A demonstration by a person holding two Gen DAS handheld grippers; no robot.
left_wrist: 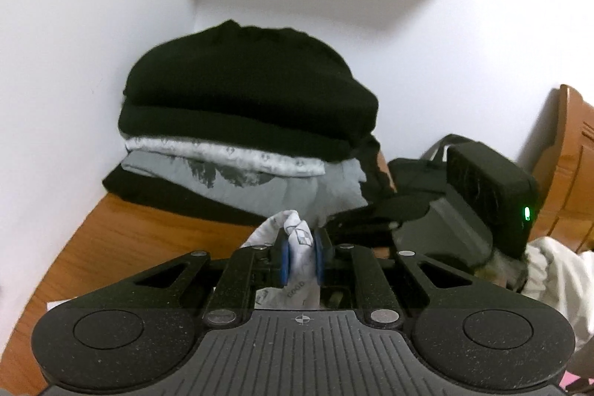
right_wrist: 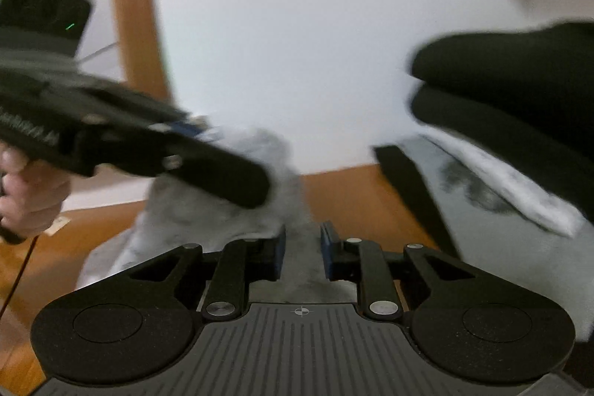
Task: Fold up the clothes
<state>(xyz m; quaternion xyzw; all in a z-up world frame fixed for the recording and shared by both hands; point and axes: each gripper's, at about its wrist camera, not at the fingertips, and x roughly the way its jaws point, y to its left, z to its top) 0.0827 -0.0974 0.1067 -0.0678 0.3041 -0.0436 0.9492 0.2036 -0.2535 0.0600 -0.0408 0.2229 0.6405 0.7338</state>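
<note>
Left wrist view: left gripper [left_wrist: 300, 255] has its blue pads closed on a bunched edge of a light grey printed garment [left_wrist: 297, 229]; cloth stands up between the pads and trails below them. Behind it, on the wooden bench [left_wrist: 122, 240], a stack of folded clothes [left_wrist: 245, 121]: black on top, white-patterned and grey layers beneath, black at the bottom. The other gripper's body, with a green light, sits at right.

Right wrist view (motion-blurred): right gripper [right_wrist: 302, 251] holds a strip of the same grey cloth [right_wrist: 260, 210] between nearly closed pads. The left gripper [right_wrist: 208, 132] enters from the left, held by a hand [right_wrist: 29, 195], also in the fabric. The garment hangs between both grippers above the bench [right_wrist: 345, 195]; the stack [right_wrist: 501, 121] is at right.

Handling judgement: thin, light, limp fabric; sags and creases freely, so hold corners or hems and keep it taut.

View differences: only the left view shows the whole stack and the print; only the right shows the hand and the garment's spread.
</note>
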